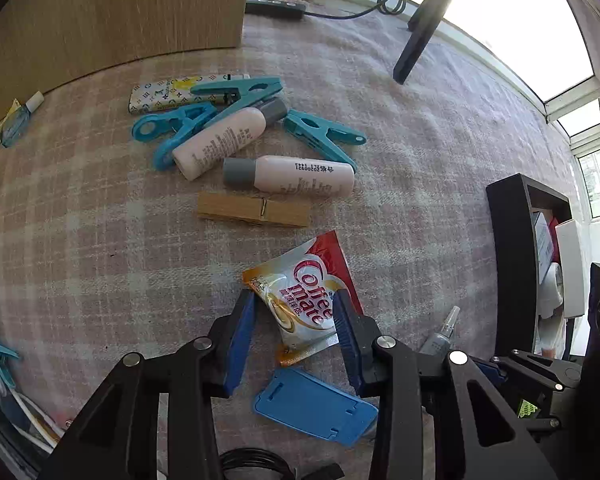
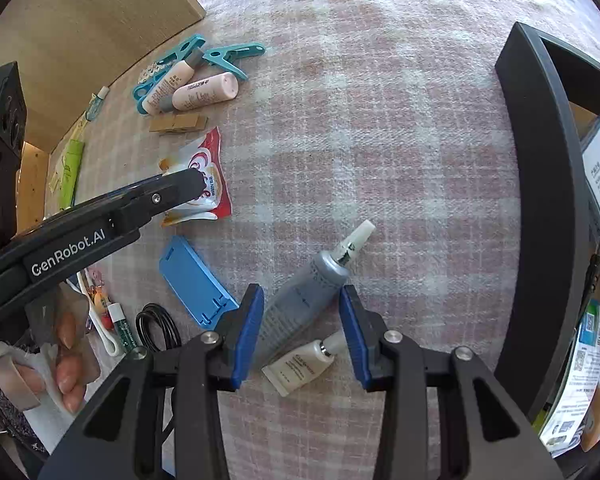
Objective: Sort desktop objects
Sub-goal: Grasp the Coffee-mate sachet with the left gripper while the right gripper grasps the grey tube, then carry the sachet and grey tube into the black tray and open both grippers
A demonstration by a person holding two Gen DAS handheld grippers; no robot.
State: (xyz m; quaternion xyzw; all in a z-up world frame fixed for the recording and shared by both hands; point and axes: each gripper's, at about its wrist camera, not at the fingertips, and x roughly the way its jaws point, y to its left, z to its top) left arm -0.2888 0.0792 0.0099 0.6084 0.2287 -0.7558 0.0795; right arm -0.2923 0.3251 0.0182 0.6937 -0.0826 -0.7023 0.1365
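A pink-and-white plaid cloth covers the table [image 1: 400, 128], with bright windows at the far edge and a light wooden box [image 1: 112, 8] standing at the back. The left gripper [image 1: 296, 320] points steeply down over a red-and-white Coffee-mate sachet [image 1: 306, 300]; its blue pads [image 1: 240, 344] sit on either side of the sachet's crumpled lower half and seem to be at its edges, though whether they press it I cannot tell. Just below lies a flat blue plastic phone stand [image 1: 316, 404]. Farther back are a wooden clothespin [image 1: 254, 210], two pale pink bottles with grey caps [image 1: 290, 174], several teal plastic clips [image 1: 324, 136] and a patterned lighter-shaped case [image 1: 164, 94] (all heaped closely together). The right gripper [image 2: 302, 320] is spread, its pads either side of a grey squeeze tube with a white nozzle [image 2: 308, 292], not visibly pressing it; a small cream tube [image 2: 300, 366] lies against the grey tube's lower end. A black open-topped storage box [image 2: 540, 200] stands to the right, holding packets and cartons. At lower left, a person's fingers [image 2: 66, 360] grip the left gripper's handle.
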